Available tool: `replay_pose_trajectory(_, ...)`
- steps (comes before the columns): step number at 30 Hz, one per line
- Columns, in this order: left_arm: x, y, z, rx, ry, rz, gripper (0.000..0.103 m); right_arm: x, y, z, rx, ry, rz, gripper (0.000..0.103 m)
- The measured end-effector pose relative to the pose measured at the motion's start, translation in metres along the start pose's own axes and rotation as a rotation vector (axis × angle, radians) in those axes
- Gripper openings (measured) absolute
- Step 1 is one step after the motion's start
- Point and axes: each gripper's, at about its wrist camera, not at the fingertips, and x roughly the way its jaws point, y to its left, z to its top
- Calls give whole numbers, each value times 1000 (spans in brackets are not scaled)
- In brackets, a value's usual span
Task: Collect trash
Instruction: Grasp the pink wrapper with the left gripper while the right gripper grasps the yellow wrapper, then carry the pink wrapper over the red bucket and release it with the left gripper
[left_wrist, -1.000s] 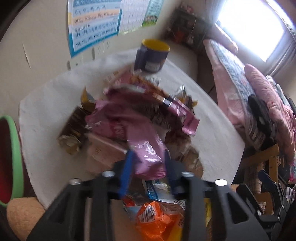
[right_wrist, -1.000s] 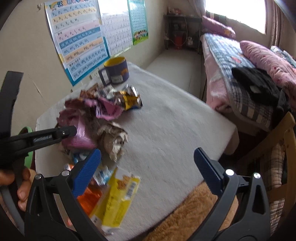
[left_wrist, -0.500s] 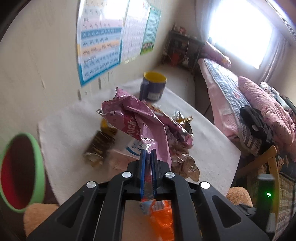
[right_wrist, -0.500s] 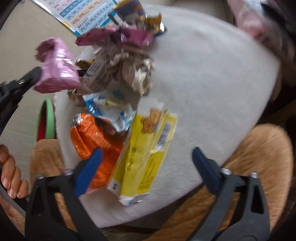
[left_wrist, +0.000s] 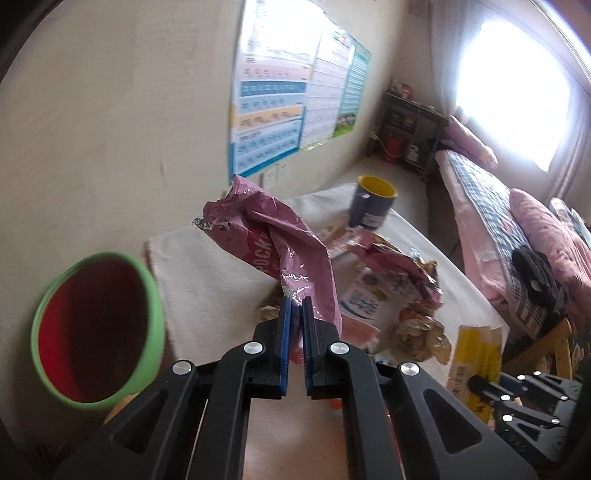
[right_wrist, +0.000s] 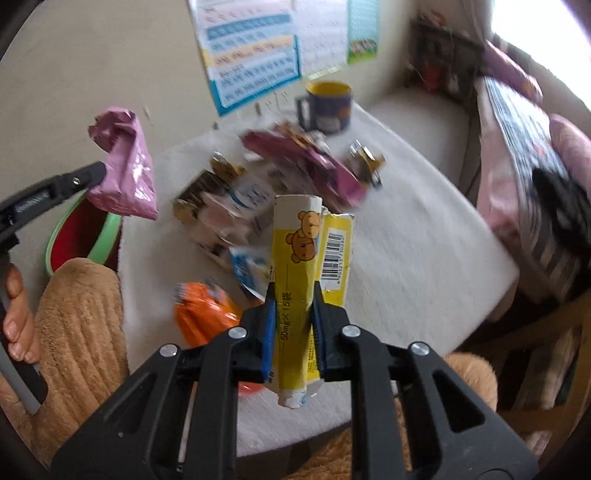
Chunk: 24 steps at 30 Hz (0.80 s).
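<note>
Left gripper (left_wrist: 294, 314) — fingers clamped on pink wrapper (left_wrist: 280, 236), held in the air above the worktop (left_wrist: 207, 280), beside the green bin (left_wrist: 99, 332) (red inside). Right gripper (right_wrist: 293, 306) — fingers just closed on yellow box (right_wrist: 306, 258), upright between them. Remaining wrappers (right_wrist: 258, 192) heaped mid-worktop; mug (right_wrist: 327, 105) at the far edge.

Home bedroom: quilted bed (left_wrist: 491, 206), wall learning charts (left_wrist: 273, 110).
</note>
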Motion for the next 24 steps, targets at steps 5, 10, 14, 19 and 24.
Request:
replay_pose_trajectory(5,-11,24,2,-26,-32,50,3,-7,25,23,-69,-50,18,18)
replay_pose_trajectory(10,-21,59,3,-82,-49,99,4,-14,54,39,-133,-93,47,18)
replay_pose_trajectory(14,-28,86,2,-119,-59,160,4,-10,83,53,-185,-111,80,18)
replay_pose_trajectory(19,-33,122,-4,-162,-62,232,4,3,117,65,-215,-108,152,18)
replay_pose_trajectory(24,-33,157,-16,-217,-35,292,4,27,160,74,-240,-77,254,18)
